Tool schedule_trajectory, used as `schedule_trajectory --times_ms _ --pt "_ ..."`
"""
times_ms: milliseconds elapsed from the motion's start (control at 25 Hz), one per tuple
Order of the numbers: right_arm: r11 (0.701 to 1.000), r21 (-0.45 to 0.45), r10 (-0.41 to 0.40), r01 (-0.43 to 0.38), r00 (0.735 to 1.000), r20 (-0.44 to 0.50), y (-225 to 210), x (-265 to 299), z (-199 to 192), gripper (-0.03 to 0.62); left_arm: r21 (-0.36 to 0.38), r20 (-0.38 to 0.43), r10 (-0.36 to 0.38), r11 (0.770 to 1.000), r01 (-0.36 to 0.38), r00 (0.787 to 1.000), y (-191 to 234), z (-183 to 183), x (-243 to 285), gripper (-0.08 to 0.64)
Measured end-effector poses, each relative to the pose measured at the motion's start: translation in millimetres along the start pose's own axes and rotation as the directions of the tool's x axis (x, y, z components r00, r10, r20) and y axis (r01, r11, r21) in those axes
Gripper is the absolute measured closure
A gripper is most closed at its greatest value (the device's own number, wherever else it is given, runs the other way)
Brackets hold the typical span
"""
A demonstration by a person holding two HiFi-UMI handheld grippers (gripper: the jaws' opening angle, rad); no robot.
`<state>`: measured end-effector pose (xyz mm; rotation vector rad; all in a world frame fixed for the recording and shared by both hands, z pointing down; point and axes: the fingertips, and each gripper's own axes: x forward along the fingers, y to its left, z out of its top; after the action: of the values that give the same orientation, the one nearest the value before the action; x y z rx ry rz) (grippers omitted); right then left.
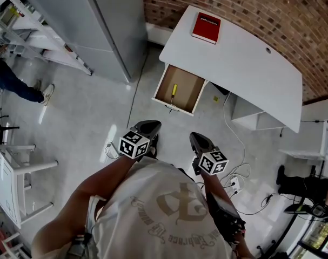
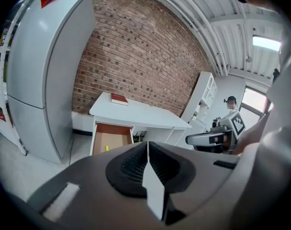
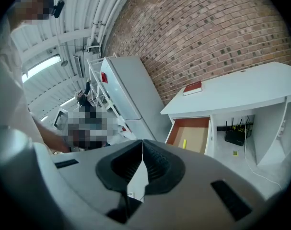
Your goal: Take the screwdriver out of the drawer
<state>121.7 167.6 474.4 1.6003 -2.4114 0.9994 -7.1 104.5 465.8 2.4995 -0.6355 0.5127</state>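
A white desk [image 1: 245, 63] stands against the brick wall, with its wooden drawer [image 1: 162, 85] pulled open toward me. In the drawer lies a yellow-handled screwdriver [image 1: 174, 89], also seen small in the left gripper view [image 2: 107, 148] and the right gripper view [image 3: 184, 143]. My left gripper [image 1: 147, 126] and right gripper [image 1: 198, 140] hover side by side over the floor, well short of the drawer. Both point toward it. Each has its jaws closed together, left [image 2: 147, 150] and right [image 3: 142, 151], with nothing held.
A red book [image 1: 206, 27] lies on the desk. A tall grey cabinet [image 1: 109, 26] stands left of the drawer. Cables and a power strip [image 1: 236, 183] trail on the floor at right, and a router [image 3: 235, 137] sits under the desk. A white chair [image 1: 12, 182] and a person's leg [image 1: 12, 82] are at far left.
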Motion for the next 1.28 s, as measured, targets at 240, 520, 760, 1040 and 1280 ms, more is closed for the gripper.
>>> schedule_trajectory --times_ms 240,520,760,1040,1280 --pt "1.0 -0.015 -0.018 0.019 1.0 0.005 -8 26 24 0.586 0.01 0.0 -0.031 0.999 0.031 1.0 28 25 17 0.545" --pt "0.995 -0.061 -0.077 0.077 0.997 0.001 -10 58 41 0.586 0.03 -0.01 -0.08 0.996 0.081 0.997 63 45 30 0.545" --pt "0.99 -0.06 -0.126 0.125 0.992 -0.01 -13 83 51 0.586 0.049 -0.04 -0.133 0.99 0.135 0.99 86 51 36 0.545" --pt "0.983 -0.026 -0.181 0.181 0.984 -0.002 -19 96 60 0.586 0.035 -0.04 -0.158 0.987 0.159 0.987 108 56 34 0.545" --pt "0.974 -0.072 -0.218 0.216 0.976 -0.023 -25 109 65 0.586 0.02 -0.024 -0.145 0.989 0.146 0.989 125 58 27 0.545"
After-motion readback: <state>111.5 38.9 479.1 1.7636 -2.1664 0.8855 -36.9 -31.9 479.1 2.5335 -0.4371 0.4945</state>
